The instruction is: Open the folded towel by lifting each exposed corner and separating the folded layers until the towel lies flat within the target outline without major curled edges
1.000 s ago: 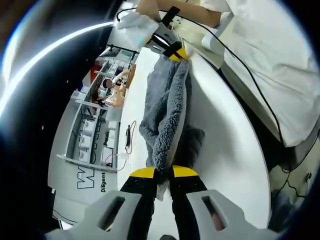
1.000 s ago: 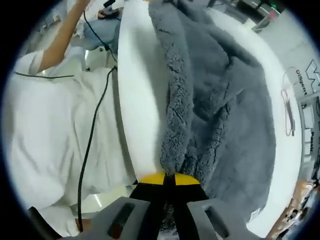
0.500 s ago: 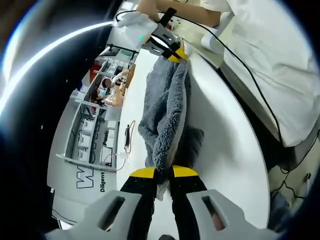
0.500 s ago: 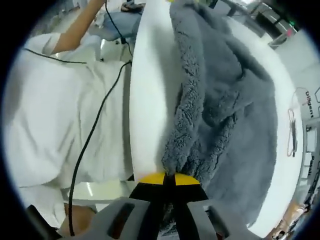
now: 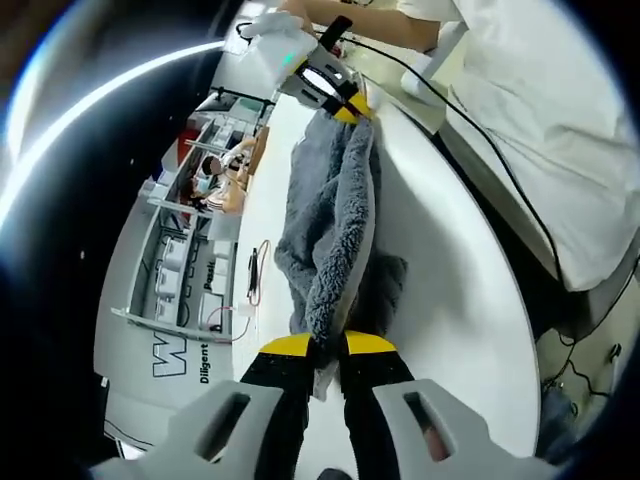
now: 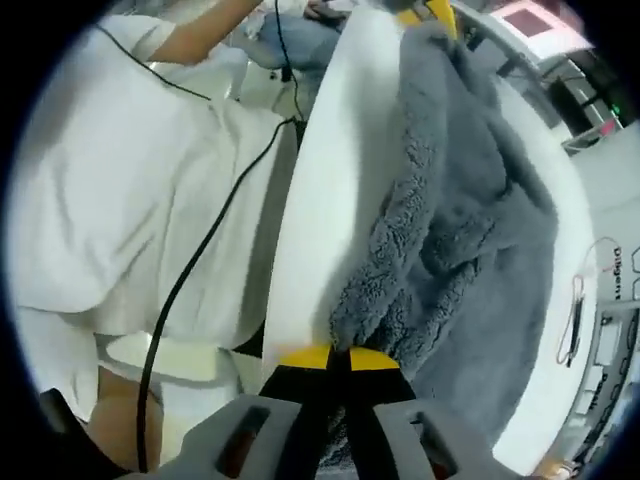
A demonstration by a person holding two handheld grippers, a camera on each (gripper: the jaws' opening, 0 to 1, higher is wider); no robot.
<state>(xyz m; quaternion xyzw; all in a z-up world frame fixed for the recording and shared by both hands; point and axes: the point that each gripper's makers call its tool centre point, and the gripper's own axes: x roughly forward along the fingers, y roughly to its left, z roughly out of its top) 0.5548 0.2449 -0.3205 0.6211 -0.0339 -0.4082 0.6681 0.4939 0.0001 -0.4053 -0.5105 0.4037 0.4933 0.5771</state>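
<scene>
The fluffy grey towel (image 5: 330,215) hangs stretched between the left gripper (image 5: 328,346), clenched on one corner at the bottom centre of the left gripper view, and the right gripper (image 6: 340,355), clamped on the opposite corner, over the white table (image 5: 440,260). This looks like the spreading step, so next comes drawing the corners apart and lowering the cloth flat. The bunched folds hide their layers, and no target outline can be made out.

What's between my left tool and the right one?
In the left gripper view, the grey towel spans from the left tool to the right tool, bunched lengthwise above the white table.
</scene>
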